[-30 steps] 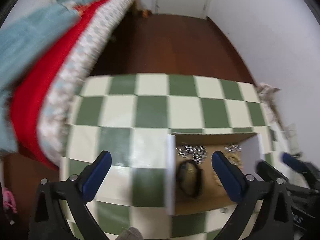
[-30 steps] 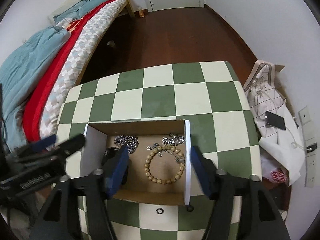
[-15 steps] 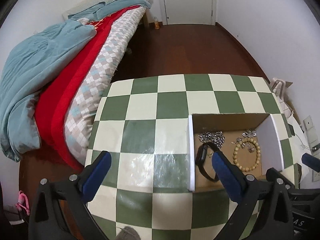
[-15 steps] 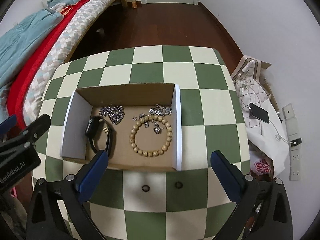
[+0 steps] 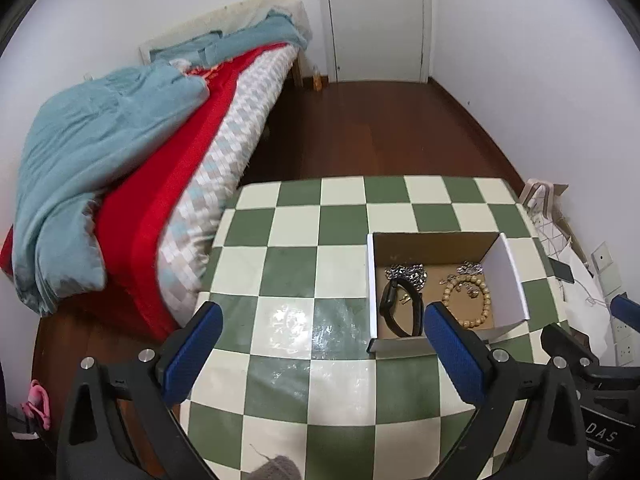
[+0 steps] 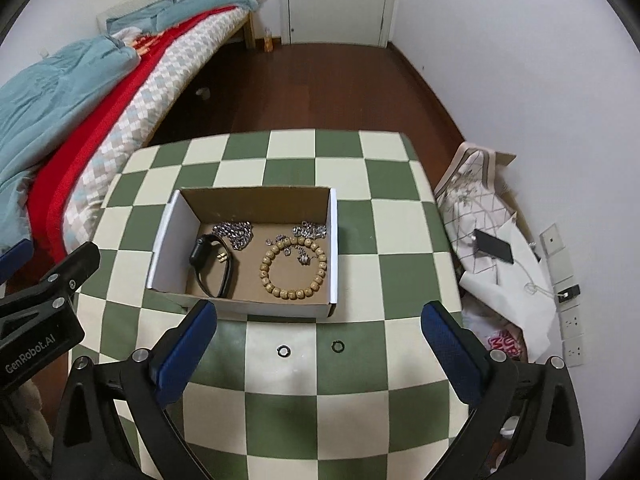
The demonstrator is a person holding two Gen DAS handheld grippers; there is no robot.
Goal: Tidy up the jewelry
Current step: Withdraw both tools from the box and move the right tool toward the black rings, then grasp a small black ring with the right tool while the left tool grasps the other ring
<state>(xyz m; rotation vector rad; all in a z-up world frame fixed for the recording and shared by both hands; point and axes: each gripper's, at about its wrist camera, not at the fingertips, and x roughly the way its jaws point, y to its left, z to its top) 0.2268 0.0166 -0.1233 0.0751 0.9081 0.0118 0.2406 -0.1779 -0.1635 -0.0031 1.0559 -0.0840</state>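
Observation:
An open cardboard box [image 6: 171,240] sits on the green-and-cream checked table [image 6: 352,216]. Inside lie a black wristband [image 6: 212,264], a wooden bead bracelet [image 6: 294,268], a silver chain [image 6: 236,234] and small silver pieces [image 6: 308,232]. Two small black rings [image 6: 283,351] [image 6: 338,346] lie on the table in front of the box. My right gripper [image 6: 316,344] is open and empty, above the rings. My left gripper [image 5: 320,340] is open and empty, left of the box [image 5: 508,280]. The wristband [image 5: 400,308] and beads [image 5: 466,300] show there too.
A bed with a red and blue quilt [image 5: 120,184] borders the table's left side. Bags, papers and a phone [image 6: 492,246] lie on the floor to the right by wall sockets. Dark wood floor and a white door [image 5: 376,20] lie beyond.
Both grippers have pulled back and risen away from the box. The right gripper, which was down over the box, opened wide and now hangs in front of it.

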